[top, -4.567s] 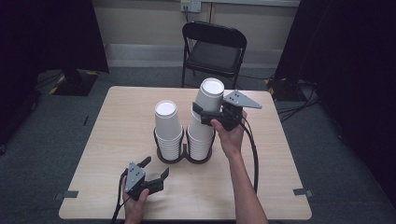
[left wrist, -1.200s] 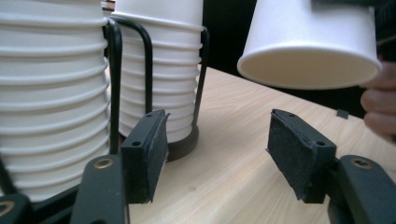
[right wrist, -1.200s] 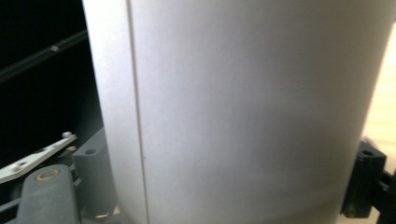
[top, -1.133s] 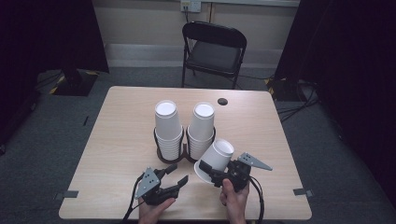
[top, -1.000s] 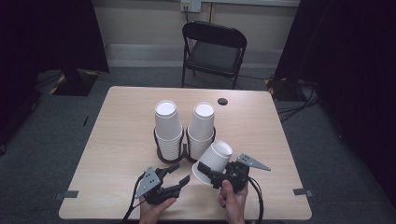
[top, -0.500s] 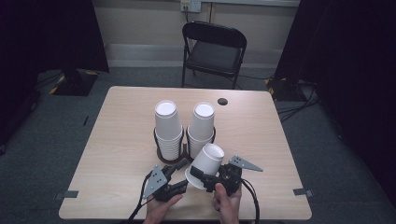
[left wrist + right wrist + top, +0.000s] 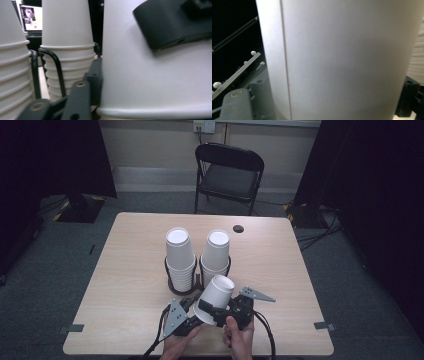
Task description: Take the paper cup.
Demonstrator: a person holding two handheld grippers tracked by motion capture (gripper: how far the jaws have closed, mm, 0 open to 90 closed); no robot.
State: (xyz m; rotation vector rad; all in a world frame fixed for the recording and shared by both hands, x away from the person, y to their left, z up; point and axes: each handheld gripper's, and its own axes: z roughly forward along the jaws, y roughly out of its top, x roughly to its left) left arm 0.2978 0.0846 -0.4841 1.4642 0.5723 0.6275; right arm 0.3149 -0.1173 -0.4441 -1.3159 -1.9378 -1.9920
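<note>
Paper cup lies tilted, clamped in right claw, left claw closing on its rim.

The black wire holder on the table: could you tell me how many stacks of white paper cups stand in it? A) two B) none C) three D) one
A: the black wire holder carries two stacks of cups side by side, the left stack and the right stack, one in each ring.

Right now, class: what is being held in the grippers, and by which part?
The right gripper holds an upside-down white paper cup by its side wall. The left gripper has just been closing at the cup's rim end; whether it grips cannot be told.
</note>
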